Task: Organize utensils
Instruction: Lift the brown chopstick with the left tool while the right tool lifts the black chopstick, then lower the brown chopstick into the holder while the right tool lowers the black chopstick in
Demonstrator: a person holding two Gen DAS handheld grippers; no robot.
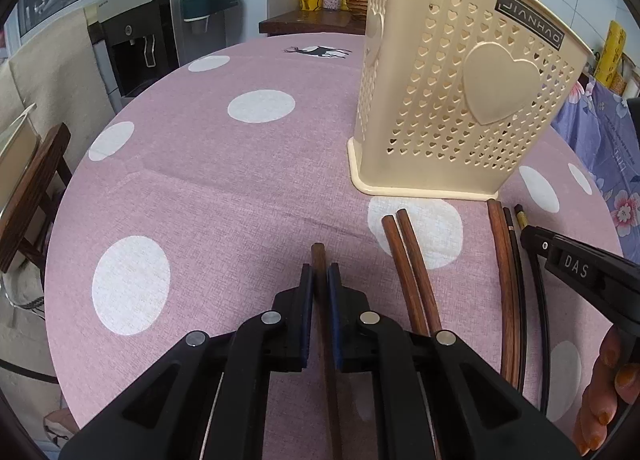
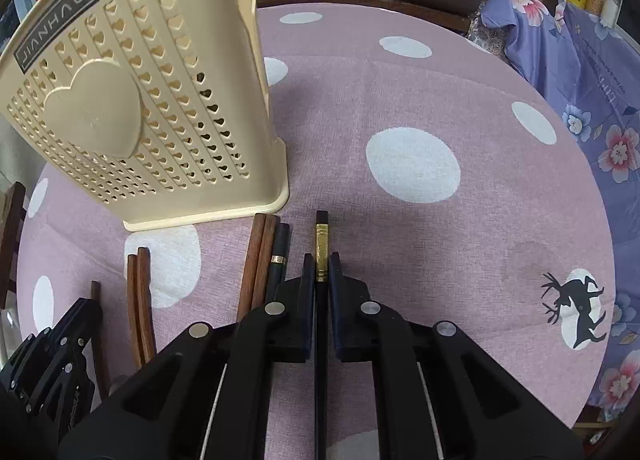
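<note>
My left hand-held gripper (image 1: 319, 274) pinches a brown chopstick (image 1: 318, 256); my right hand-held gripper (image 2: 320, 266) pinches a black chopstick (image 2: 322, 244). Both should be tipped upright over the cream holder (image 1: 460, 100).

Even, soft daylight, faint shadows, sharp focus, strong fisheye bending at edges.

The worktop's cloth (image 1: 224, 196) is showing dusty pink with white dots and a black deer print (image 2: 576, 310). Ahead of the black left hand-held gripper (image 1: 320, 274), with its blue pads, a cream holder (image 1: 452, 100) is displaying heart-shaped holes. Reddish-brown chopsticks (image 1: 412, 260) are lying beside it; a black, gold-banded chopstick (image 2: 321, 248) is sitting between the right hand-held gripper (image 2: 321, 270) fingers.
</note>
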